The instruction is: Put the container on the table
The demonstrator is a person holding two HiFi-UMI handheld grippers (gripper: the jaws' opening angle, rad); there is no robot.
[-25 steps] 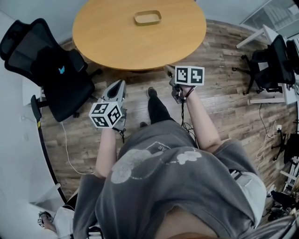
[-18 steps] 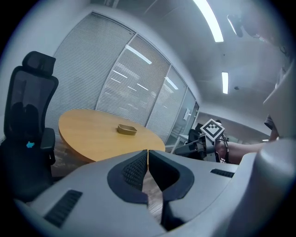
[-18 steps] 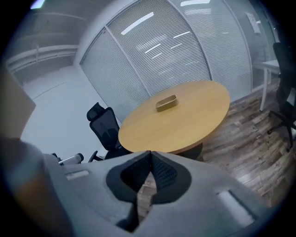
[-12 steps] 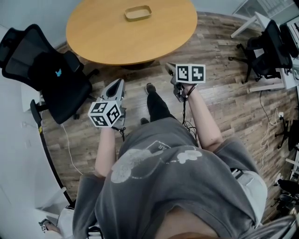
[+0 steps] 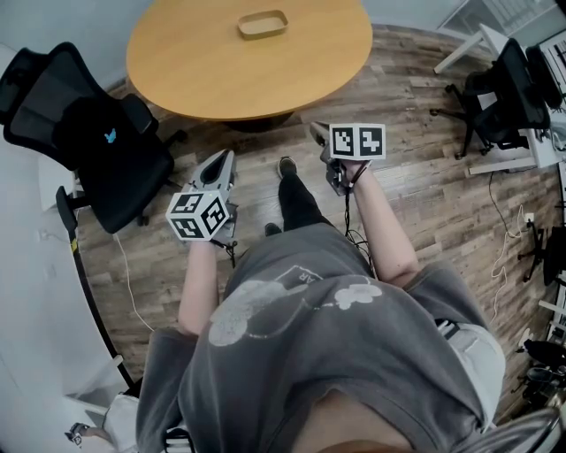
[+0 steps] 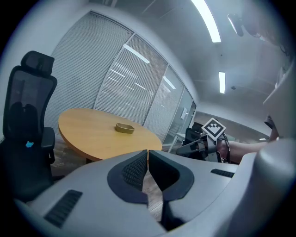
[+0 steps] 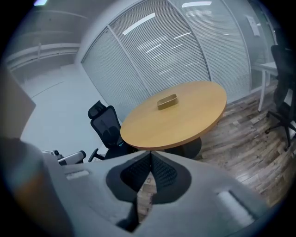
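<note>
A shallow tan container sits on the far part of a round wooden table; it also shows as the container in the left gripper view and the container in the right gripper view. My left gripper is held over the wood floor short of the table, jaws shut and empty. My right gripper hovers near the table's near edge, jaws also shut on nothing. Both are well apart from the container.
A black office chair stands left of the table. Another black chair and a white desk are at the right. Cables lie on the wood floor. The person's leg and shoe are between the grippers.
The view shifted slightly, so the table and container sit a little further left and up than a second ago. Both grippers stayed shut and almost still.
</note>
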